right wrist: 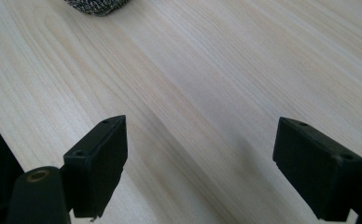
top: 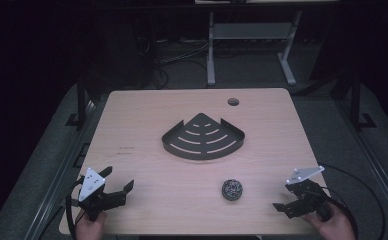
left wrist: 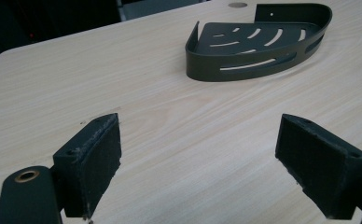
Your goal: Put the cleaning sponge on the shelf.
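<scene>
Steel scourer ball (top: 231, 190) lies ahead-left of the right gripper (top: 288, 198); both grippers wide, empty. Next: approach, straddle ball.

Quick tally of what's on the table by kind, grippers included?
Black slotted corner tray: 1
Steel-wool scrubber ball: 1
Handheld grippers: 2, left gripper and right gripper, both with jaws open and nothing between them
Total: 4
</scene>
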Available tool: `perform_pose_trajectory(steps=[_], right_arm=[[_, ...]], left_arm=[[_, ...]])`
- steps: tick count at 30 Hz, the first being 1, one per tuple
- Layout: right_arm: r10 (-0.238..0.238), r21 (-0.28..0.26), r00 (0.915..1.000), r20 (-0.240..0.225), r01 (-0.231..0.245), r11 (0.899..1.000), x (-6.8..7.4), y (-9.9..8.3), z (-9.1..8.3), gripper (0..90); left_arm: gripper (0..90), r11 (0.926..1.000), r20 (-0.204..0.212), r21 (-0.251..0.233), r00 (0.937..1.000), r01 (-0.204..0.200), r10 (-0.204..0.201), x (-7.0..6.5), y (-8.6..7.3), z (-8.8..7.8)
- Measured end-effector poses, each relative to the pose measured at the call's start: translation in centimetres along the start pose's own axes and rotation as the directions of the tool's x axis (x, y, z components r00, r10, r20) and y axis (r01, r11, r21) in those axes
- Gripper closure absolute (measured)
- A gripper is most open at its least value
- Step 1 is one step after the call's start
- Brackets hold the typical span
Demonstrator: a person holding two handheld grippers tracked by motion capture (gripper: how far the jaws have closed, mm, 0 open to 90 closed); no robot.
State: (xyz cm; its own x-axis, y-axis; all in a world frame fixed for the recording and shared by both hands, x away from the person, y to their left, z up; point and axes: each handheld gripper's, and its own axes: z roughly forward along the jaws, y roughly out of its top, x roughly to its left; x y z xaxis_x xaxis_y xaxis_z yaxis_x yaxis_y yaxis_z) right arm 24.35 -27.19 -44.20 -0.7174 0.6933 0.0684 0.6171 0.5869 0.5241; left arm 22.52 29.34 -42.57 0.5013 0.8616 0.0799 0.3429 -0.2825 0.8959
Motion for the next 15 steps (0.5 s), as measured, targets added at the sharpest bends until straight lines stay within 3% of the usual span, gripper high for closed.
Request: perform_pose_trajectory(steps=[15], right_arm=[[-0.031,0.01,0.9991,-0.028,0.032,0.999,0.74,0.73,0.42,17.3]], left_arm=[[13.8,1.0,-0.005,-0.002,1.0,0.002,-0.002,0.16,-0.03,-0.1]])
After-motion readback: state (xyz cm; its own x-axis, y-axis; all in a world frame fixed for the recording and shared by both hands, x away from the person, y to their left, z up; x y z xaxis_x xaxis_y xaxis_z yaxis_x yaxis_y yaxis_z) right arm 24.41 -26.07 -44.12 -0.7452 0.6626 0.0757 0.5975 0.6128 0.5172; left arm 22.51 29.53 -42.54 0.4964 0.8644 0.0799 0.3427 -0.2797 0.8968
